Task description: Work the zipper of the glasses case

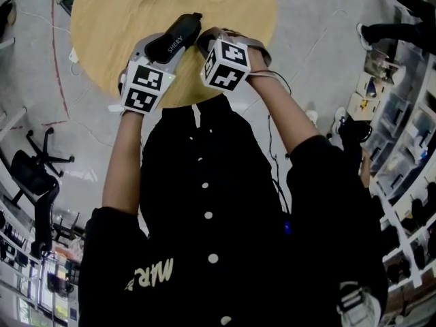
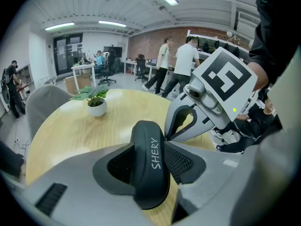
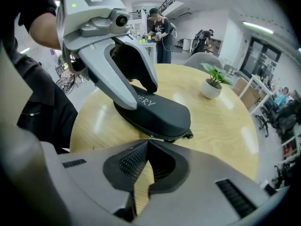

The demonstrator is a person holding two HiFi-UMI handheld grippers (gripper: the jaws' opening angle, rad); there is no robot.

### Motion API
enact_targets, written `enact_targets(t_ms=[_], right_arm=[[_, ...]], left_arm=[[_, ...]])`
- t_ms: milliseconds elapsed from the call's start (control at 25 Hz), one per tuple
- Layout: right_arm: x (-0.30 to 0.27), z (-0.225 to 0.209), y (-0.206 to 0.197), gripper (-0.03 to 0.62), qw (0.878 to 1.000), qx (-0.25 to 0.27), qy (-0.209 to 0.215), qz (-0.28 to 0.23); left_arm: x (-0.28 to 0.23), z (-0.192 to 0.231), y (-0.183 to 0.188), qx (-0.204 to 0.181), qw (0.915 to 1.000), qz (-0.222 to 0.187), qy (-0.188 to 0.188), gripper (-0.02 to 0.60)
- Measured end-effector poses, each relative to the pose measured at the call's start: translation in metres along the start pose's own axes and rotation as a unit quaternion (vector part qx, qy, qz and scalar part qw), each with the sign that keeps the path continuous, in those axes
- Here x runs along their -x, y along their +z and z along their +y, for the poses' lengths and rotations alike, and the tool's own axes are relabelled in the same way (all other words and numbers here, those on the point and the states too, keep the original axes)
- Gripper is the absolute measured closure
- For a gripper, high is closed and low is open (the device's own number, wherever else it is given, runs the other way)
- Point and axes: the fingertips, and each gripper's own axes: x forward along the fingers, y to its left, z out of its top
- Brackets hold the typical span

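A black zip-up glasses case [image 1: 178,31] marked SHERY is held over the near edge of the round wooden table [image 1: 116,19]. My left gripper [image 2: 149,160] is shut on the case [image 2: 151,173], with its pads pressing both long sides. My right gripper [image 3: 148,140] is shut, and its tips meet on a small metal zipper pull at the seam of the case [image 3: 162,113]. In the right gripper view my left gripper [image 3: 141,89] grips the case's far end. In the left gripper view my right gripper [image 2: 168,139] touches the case's edge. The zipper track itself is mostly hidden.
A small potted plant [image 2: 96,102] stands further in on the table [image 3: 221,126]. A grey chair [image 2: 44,102] is beyond it. People stand at desks in the background. Shelving [image 1: 402,148] and a black office chair [image 1: 34,176] flank me on the floor.
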Motion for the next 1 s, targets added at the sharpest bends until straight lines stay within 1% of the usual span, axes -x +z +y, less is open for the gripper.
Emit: enact_targets(t_ms=[320, 480, 1000], right_arm=[[-0.006, 0.020, 0.009, 0.588, 0.998, -0.054, 0.003, -0.017], [-0.008, 0.031, 0.014, 0.588, 0.997, -0.072, -0.003, -0.022], [-0.024, 0.074, 0.042, 0.588, 0.990, -0.132, 0.006, -0.055]], left_arm=[[-0.002, 0.001, 0.000, 0.004, 1.0000, 0.003, -0.007, 0.388], [-0.001, -0.001, 0.000, 0.004, 1.0000, 0.001, -0.008, 0.388], [0.003, -0.002, -0.004, 0.007, 0.9999, 0.000, -0.014, 0.388]])
